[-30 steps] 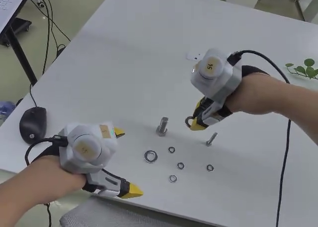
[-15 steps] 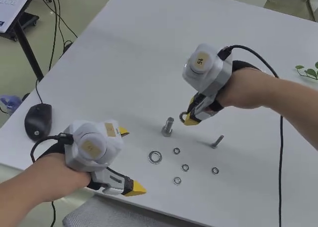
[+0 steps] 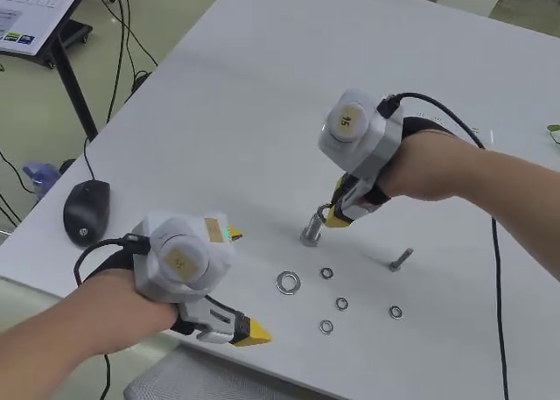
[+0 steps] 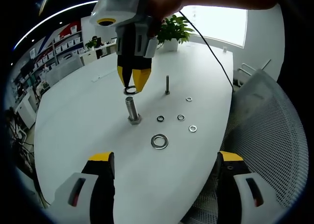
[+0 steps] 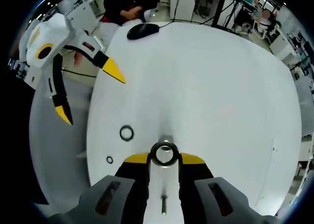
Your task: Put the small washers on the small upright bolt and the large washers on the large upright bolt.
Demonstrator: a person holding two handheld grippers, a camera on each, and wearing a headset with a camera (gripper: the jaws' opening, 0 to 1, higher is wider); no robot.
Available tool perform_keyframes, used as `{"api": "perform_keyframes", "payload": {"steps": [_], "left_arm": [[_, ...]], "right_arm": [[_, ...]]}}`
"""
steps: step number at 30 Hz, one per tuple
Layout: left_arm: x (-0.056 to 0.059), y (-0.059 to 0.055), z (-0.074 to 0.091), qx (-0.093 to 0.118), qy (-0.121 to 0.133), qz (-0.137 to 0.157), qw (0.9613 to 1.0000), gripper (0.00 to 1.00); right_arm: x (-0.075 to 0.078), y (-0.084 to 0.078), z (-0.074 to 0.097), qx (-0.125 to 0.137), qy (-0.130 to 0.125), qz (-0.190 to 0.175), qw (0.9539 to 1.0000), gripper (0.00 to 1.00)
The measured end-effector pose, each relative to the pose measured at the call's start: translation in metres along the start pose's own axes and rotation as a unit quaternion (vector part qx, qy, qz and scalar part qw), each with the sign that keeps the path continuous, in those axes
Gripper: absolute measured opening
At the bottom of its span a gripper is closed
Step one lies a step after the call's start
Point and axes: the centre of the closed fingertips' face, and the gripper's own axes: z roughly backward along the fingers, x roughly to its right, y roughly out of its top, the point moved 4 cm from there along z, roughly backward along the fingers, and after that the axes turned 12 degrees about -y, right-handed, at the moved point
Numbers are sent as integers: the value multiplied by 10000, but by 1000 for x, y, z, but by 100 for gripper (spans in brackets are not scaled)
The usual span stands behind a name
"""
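Right gripper (image 3: pixel 335 218) pinching a large washer (image 5: pixel 164 153) just above the large bolt (image 3: pixel 311 229), left gripper (image 3: pixel 245 284) wide open at 7 o'clock near the desk (image 3: pixel 262 111) edge, small bolt (image 3: pixel 401 260) at 4 o'clock, small washers (image 3: pixel 342 303) at 5

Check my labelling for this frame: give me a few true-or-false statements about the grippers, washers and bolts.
1. The right gripper holds a large washer over the large bolt. True.
2. The left gripper grips a small washer. False: its jaws are open and empty.
3. Four small washers lie on the table. True.
4. Two large washers lie loose on the table. False: just one loose washer lies there.
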Motion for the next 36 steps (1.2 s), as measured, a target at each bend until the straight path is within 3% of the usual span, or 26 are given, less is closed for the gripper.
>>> {"api": "perform_keyframes", "payload": {"steps": [10,29,36], "left_arm": [[0,0,-2,-26,18,-24,10000,85],[0,-1,-1,-54,2,-7,10000,82],[1,1,-2,-48,4,-13,10000,81]], "right_arm": [[2,1,-12,-68,26,13,10000,22],[-14,1,-22,-180,50,58,9998,22],[-15,-1,-34,-173,78,-4,9998,22]]}}
